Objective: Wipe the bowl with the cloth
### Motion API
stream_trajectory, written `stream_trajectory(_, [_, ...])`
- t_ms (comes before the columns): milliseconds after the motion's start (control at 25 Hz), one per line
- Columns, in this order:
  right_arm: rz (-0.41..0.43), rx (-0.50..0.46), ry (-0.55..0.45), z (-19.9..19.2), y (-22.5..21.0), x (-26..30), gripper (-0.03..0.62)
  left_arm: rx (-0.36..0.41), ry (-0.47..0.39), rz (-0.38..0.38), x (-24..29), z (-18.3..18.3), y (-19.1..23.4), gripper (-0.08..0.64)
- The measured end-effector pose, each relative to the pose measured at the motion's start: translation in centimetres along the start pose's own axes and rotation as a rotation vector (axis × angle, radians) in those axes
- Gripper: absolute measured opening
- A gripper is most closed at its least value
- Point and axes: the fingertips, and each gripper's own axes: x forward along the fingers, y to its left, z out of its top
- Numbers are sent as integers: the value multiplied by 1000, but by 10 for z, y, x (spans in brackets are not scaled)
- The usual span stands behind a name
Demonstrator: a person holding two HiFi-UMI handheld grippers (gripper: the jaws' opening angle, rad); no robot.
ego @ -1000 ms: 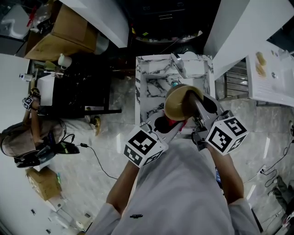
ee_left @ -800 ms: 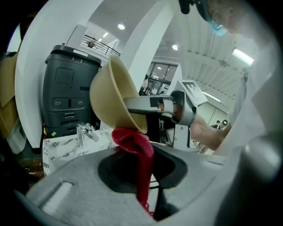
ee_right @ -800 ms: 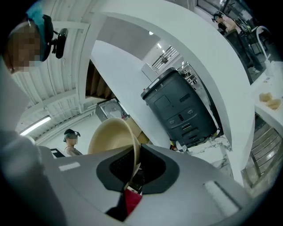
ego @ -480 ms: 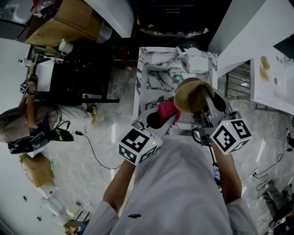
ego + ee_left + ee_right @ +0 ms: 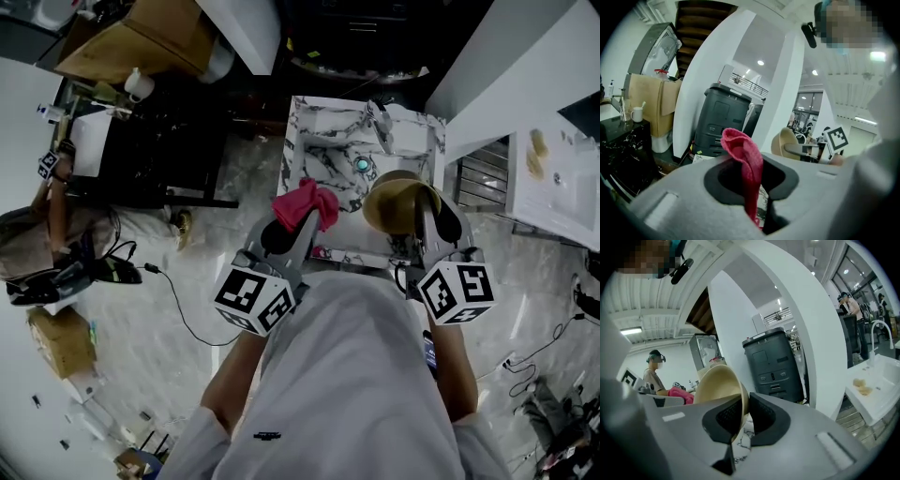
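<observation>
A tan bowl [image 5: 398, 202] hangs over the near edge of a marble sink counter [image 5: 323, 155]. My right gripper [image 5: 428, 214] is shut on its rim. In the right gripper view the bowl [image 5: 717, 385] stands on edge, its wall pinched between the right gripper's [image 5: 744, 411] dark pads. To the bowl's left, clear of it, my left gripper [image 5: 298, 223] is shut on a red cloth [image 5: 305, 202]. In the left gripper view the cloth [image 5: 743, 154] bunches up out of the left gripper [image 5: 752, 183], and the bowl [image 5: 785, 143] shows beyond it at the right.
The counter has a faucet [image 5: 380, 120] and a drain [image 5: 362, 164]. A black cart [image 5: 159, 150] and a cardboard box [image 5: 141, 42] stand at the left, with a person [image 5: 47, 244] beside them. A white counter [image 5: 553, 178] is at the right, and a dark bin [image 5: 722, 117] stands ahead.
The left gripper has carried the cloth left and up, out from against the bowl, so the two are now apart. The right gripper with the bowl has stayed nearly in place.
</observation>
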Motion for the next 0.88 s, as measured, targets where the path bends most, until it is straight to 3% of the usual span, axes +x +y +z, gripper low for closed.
stream_trajectory(280, [-73, -29, 10, -8, 2, -12, 23, 11, -36, 3, -11, 16, 22, 69])
stream_trajectory(520, [-121, -26, 28, -16, -6, -20, 25, 28, -47, -71, -6, 24, 23, 69])
stream_trajectory(880, [-228, 8, 12, -40, -10, -69, 23, 28, 2, -167, -5, -9, 2, 69])
